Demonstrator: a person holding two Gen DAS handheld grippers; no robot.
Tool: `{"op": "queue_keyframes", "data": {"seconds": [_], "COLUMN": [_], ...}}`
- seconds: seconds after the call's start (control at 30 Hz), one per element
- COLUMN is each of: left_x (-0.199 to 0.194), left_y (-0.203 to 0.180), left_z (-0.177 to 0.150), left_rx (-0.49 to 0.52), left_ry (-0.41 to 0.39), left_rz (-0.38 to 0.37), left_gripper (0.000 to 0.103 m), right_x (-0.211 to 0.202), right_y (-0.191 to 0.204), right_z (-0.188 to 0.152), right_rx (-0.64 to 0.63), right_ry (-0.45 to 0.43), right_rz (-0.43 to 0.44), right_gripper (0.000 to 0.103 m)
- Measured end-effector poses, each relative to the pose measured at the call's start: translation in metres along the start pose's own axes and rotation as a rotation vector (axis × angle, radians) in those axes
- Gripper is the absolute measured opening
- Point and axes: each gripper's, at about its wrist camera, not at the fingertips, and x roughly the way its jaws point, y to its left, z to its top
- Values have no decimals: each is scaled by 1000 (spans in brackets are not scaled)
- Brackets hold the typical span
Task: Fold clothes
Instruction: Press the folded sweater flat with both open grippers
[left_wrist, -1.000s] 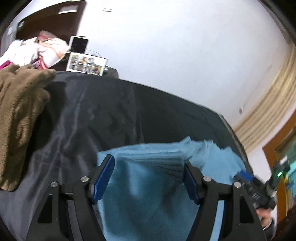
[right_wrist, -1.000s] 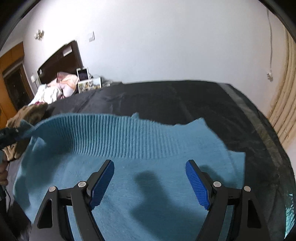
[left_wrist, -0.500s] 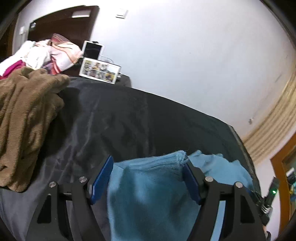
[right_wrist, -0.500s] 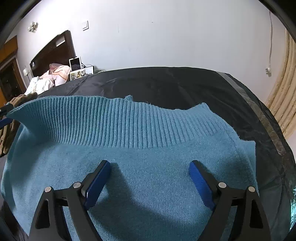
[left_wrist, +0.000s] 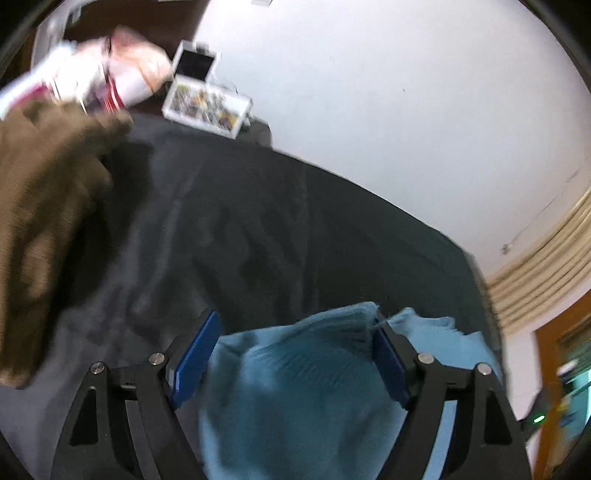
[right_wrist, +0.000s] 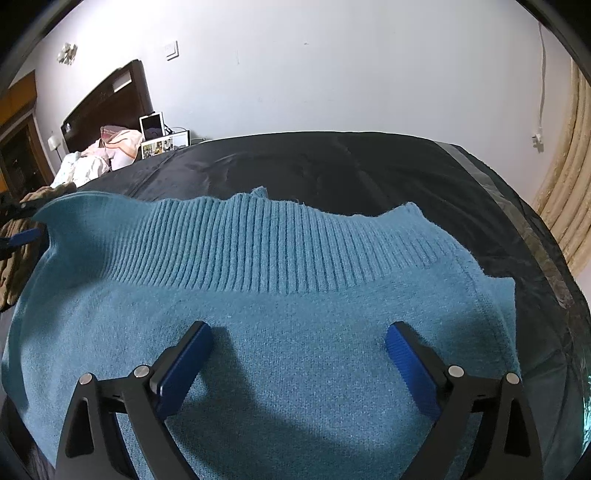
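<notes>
Both grippers stand wide, and both have just been opening. We find the right gripper (right_wrist: 297, 363) poised over the blue sweater (right_wrist: 266, 295) with nothing between its pads and none of the knit pinched; whether it touches the cloth we cannot tell. The left gripper (left_wrist: 295, 354) has a raised fold of the same sweater (left_wrist: 306, 373) lying between its jaws; the knit brushes the right-hand pad (left_wrist: 388, 365), yet the other pad stands clear, so we read no clamp.

Decisive relation: in the right wrist view the sweater lies flat on the dark bedcover (right_wrist: 369, 170), its ribbed band (right_wrist: 258, 247) running from 9 to 3 o'clock, directly ahead of the right gripper at 12. The band's left corner lifts at 9 o'clock, where the left gripper's blue pad shows. We judge the right gripper nearer the band's middle, the left nearer that corner.

Count: one blue sweater; one brown garment (left_wrist: 40, 221) at 9 o'clock in the left view; two grippers.
</notes>
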Motion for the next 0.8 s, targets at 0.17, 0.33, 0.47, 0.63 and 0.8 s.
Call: {"op": "queue_keyframes", "data": {"seconds": [0.17,0.33,0.47,0.63,0.8], "left_x": [23,35,19,-10,3], "left_y": [21,41,44,18,-45], "left_z": [14,19,20,13,-40], "left_rx": [-137,-260,-241,-76,270], "left_ry": [81,114,14,-67,32], "left_rz": [-105,-275,-279,-196,-93], "left_gripper": [83,83,83,83,83], "right_x": [1,1,1,1,1], "right_y": [-1,-1,-2,-2,-3], "right_z": [1,1,1,1,1], "right_rx": [0,0,1,4,6], "right_ry": [-1,-1,0,3,5], "right_rz": [3,4,5,6,6], "right_gripper": [98,98,99,99,99]}}
